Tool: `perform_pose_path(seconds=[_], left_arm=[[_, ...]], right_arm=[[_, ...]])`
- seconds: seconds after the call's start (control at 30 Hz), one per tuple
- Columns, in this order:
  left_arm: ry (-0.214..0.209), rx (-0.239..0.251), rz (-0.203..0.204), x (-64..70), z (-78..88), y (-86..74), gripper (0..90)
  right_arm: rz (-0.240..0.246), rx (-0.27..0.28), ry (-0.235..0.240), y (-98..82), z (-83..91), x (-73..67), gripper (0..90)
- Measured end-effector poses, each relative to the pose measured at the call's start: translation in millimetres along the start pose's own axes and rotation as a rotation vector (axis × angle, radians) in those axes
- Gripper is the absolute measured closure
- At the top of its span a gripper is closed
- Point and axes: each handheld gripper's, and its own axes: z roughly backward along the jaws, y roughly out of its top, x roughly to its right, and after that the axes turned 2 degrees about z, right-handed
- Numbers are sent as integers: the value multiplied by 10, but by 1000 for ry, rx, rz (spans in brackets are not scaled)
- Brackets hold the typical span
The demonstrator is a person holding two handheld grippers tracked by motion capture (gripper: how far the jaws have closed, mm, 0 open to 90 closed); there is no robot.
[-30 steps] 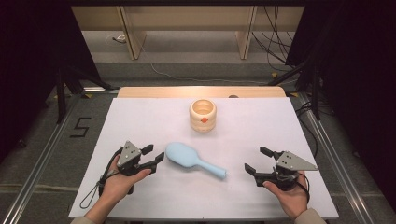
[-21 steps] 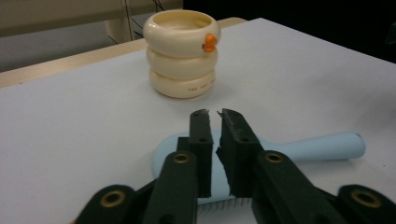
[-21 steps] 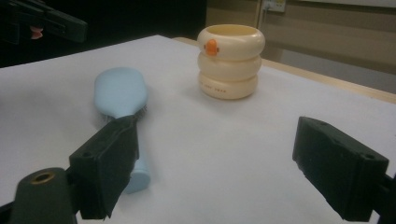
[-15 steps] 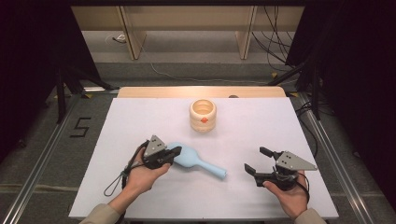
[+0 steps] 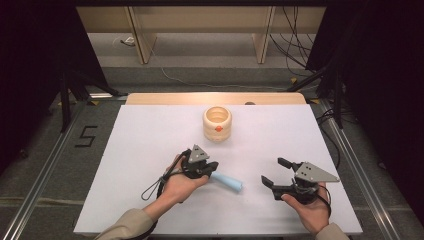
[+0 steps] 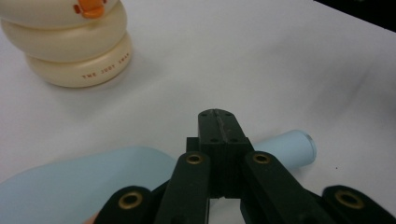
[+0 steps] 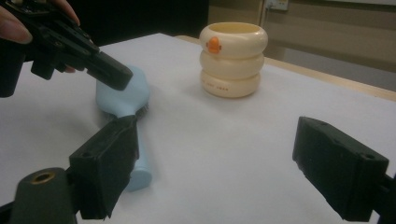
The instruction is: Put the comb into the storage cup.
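From above, a white worktop [image 5: 150, 150] is seen on grey flooring, a pale blue hairbrush [image 5: 227, 181] lying near its front edge. The left gripper [image 6: 218, 122] is pressed shut above the brush; the right gripper [image 7: 210, 168] gapes wide, empty.

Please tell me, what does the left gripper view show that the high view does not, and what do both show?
Left gripper view: the left gripper jaws pressed together above the blue brush, and red lettering low on the cream holder. High view: the right gripper, open, and both hands. Shared: brush, holder, white table.
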Motion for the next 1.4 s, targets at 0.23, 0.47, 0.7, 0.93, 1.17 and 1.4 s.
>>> perform_pose_path(seconds=[0.23,0.47,0.7,0.93,1.17,1.4], left_arm=[[-16,-55,-21,108,-219,47,899],[-25,-96,-36,241,-413,116,899],[-16,-145,-49,365,-567,152,899],[2,-181,-50,393,-656,186,899],[5,-212,-43,416,-711,192,899],[-1,-235,-45,449,-734,192,899]], right_arm=[[-1,2,2,-3,-1,7,156],[0,3,3,-1,1,8,156],[-2,6,5,-1,5,7,156],[0,2,8,-1,5,8,156],[-2,3,9,-3,3,8,156],[-2,3,10,-4,1,9,156]])
